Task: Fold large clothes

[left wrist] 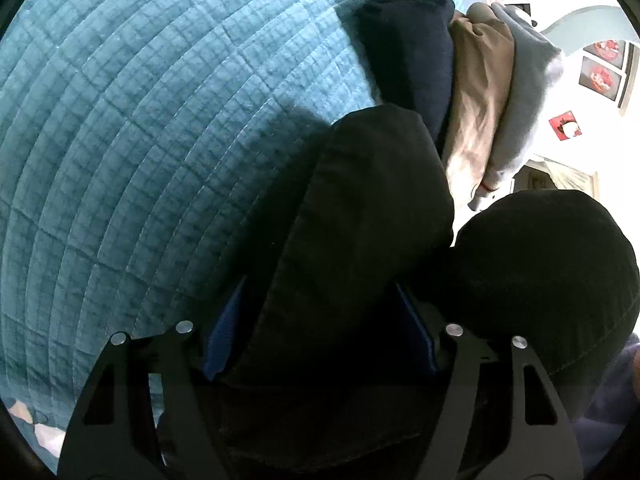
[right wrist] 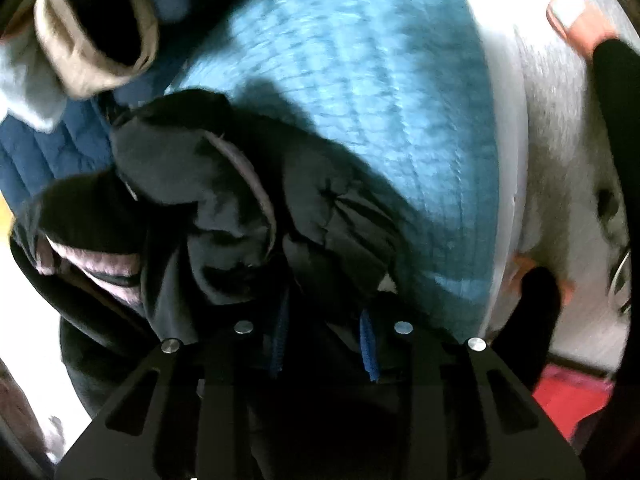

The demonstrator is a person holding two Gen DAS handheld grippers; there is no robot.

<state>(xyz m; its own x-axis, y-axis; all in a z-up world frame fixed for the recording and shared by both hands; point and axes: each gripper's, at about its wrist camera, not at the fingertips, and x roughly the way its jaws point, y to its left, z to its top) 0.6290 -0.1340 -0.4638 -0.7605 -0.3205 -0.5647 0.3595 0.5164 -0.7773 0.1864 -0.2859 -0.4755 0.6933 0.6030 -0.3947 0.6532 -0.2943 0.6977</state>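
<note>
A black garment (left wrist: pixel 368 216) fills the lower middle of the left wrist view, bunched thick between my left gripper's blue pads (left wrist: pixel 220 340). My left gripper (left wrist: pixel 320 332) is shut on it above a teal quilted bedspread (left wrist: pixel 140 140). In the right wrist view the same black garment (right wrist: pixel 248 208) hangs crumpled, with a grey lining showing. My right gripper (right wrist: pixel 326 344) is shut on its fabric; the blue pads (right wrist: pixel 368 352) are partly hidden by cloth. The right view is blurred.
A stack of folded clothes, navy (left wrist: pixel 412 52), tan (left wrist: pixel 480 92) and light grey (left wrist: pixel 528 92), lies on the bedspread at the far right. It also shows in the right wrist view (right wrist: pixel 80 32). A grey floor (right wrist: pixel 560 160) and a person's foot (right wrist: pixel 576 24) lie beyond the bed edge.
</note>
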